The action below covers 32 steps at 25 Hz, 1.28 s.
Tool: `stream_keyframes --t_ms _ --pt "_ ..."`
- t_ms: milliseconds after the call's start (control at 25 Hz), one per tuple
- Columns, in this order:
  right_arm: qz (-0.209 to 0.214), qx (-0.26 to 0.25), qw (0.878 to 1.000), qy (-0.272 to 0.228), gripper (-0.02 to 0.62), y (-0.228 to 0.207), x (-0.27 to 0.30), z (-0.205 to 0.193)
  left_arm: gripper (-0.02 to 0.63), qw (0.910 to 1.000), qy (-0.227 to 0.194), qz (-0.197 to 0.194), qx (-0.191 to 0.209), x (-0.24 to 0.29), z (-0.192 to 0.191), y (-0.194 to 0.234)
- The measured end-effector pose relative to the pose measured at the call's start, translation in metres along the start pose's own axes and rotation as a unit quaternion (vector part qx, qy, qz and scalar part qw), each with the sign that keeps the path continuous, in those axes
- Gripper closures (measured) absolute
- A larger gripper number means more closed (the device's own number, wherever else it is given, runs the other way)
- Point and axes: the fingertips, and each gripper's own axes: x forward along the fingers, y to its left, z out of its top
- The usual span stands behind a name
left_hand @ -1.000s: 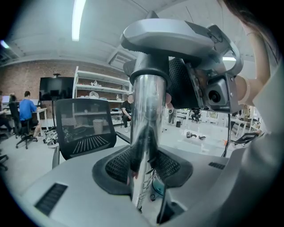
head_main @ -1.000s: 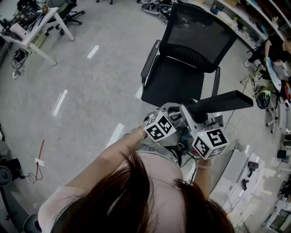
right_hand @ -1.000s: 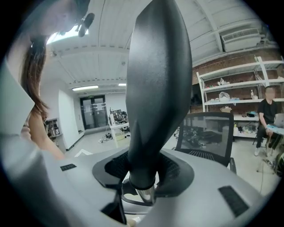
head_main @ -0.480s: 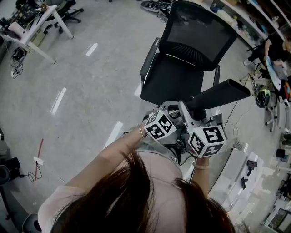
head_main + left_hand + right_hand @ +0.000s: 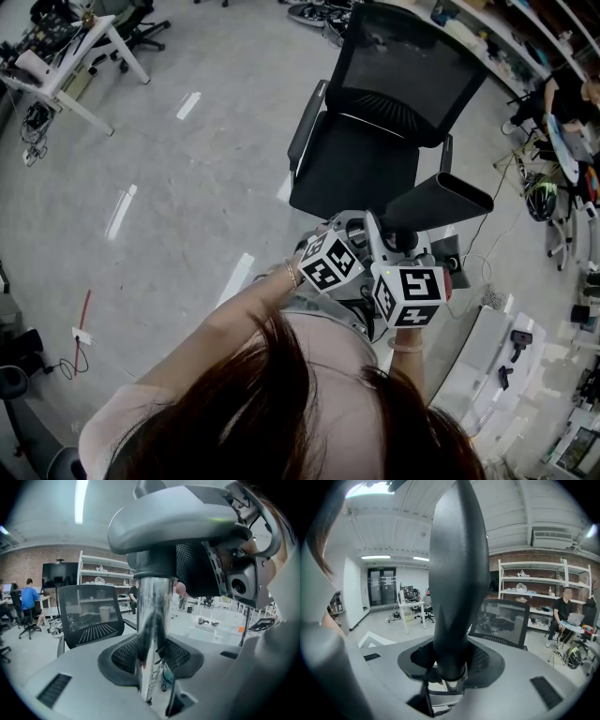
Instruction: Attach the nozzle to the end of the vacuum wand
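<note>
While both pieces hang in the air with no surface under them, one slip would send them down to the floor [image 5: 169,187]. The left gripper [image 5: 151,662] is pinching the vacuum wand [image 5: 151,616], a shiny metal tube that stands up between its pads and runs on past its tips. That tube looks smooth, so it could slide through the pads if the push comes too hard. The right gripper [image 5: 451,663] is pinching the black nozzle [image 5: 457,573] low down by its round neck, and the wide flat part sticks far out beyond its tips. A bit of silver shows right under the neck, between the pads. The wand end seems to be at the hole, but I cannot tell if it is all the way in. If the nozzle leans even a little, the neck could jam on the tube. If the push is too soft, the nozzle could sit loose and drop off. The long nozzle could also bump the chair [image 5: 352,173] out in front of both grippers.
</note>
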Motion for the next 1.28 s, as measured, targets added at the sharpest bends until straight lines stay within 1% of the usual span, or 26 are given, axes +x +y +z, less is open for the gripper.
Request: stream_keyframes --t_ms 120,400,680,1000,1120,1280 --pt "0.0 0.012 1.0 -0.007 0.419 -0.001 -0.001 0.001 0.456 1.0 -0.002 -0.004 0.0 -0.001 0.001 -0.001" --pt "0.006 0.021 1.0 -0.013 0.419 -0.001 0.001 0.002 0.456 0.9999 -0.006 -0.006 -0.005 -0.001 0.001 0.002" --pt "0.047 0.017 0.999 0.009 0.417 0.004 0.0 0.0 0.456 0.9997 -0.011 -0.02 -0.005 -0.002 0.0 0.0" --pt "0.078 0.017 0.997 0.003 0.417 0.01 -0.008 0.0 0.455 0.9992 -0.009 -0.039 -0.003 -0.004 0.0 -0.002" --pt "0.076 0.008 0.997 0.002 0.417 0.008 -0.009 0.0 0.455 0.9992 -0.008 -0.039 -0.002 -0.003 0.001 -0.002" --pt "0.059 0.004 0.998 -0.005 0.416 0.006 -0.006 0.001 0.456 0.9996 -0.009 -0.027 -0.003 -0.003 0.0 0.001"
